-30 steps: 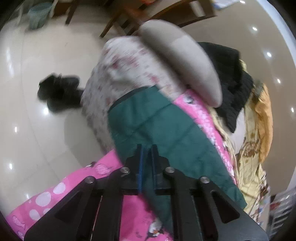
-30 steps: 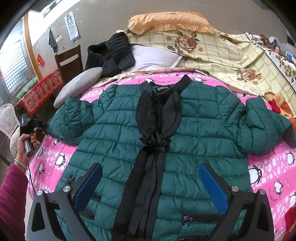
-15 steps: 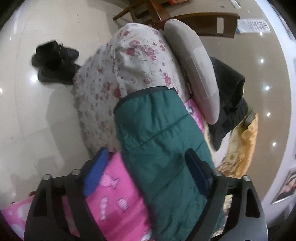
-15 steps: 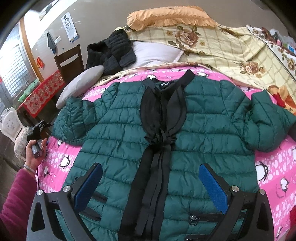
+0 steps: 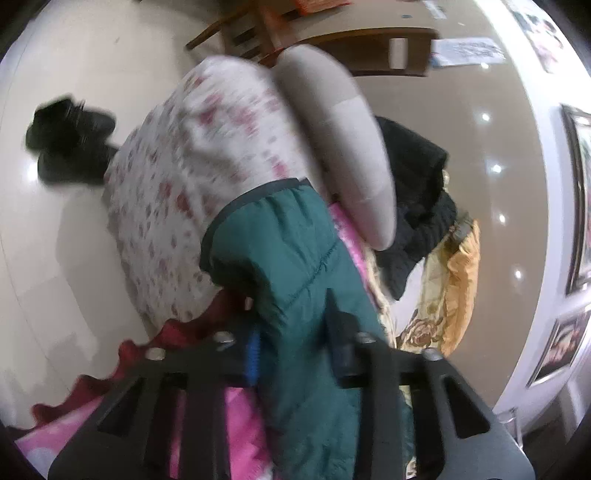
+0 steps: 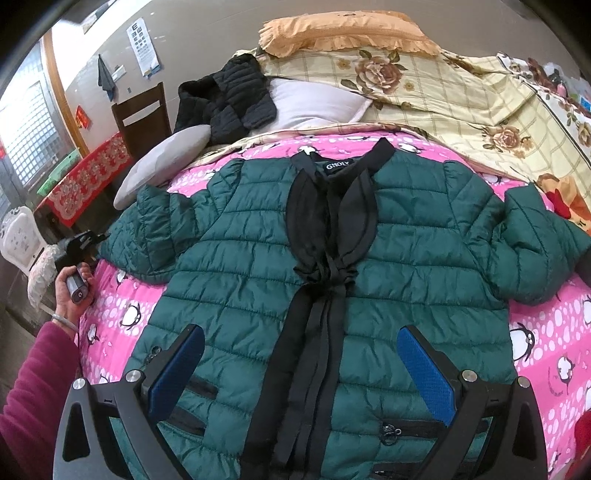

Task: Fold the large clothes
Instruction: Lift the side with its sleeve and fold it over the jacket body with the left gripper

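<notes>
Left wrist | left hand-held gripper (image 5: 295, 350) clamped on jacket sleeve (image 5: 280, 251) | right hand-held gripper (image 6: 301, 363) apart

Jacket (image 6: 258, 280) spread flat on the bedspread (image 6: 546, 332), collar toward the pillows (image 6: 347, 33) — sleeves out to either side. Left sleeve (image 5: 295, 266) between the left gripper (image 5: 295, 354) fingers. Cushion (image 6: 162, 166) and second jacket (image 6: 225, 99) behind left shoulder — chair (image 6: 142, 114) beyond.
</notes>
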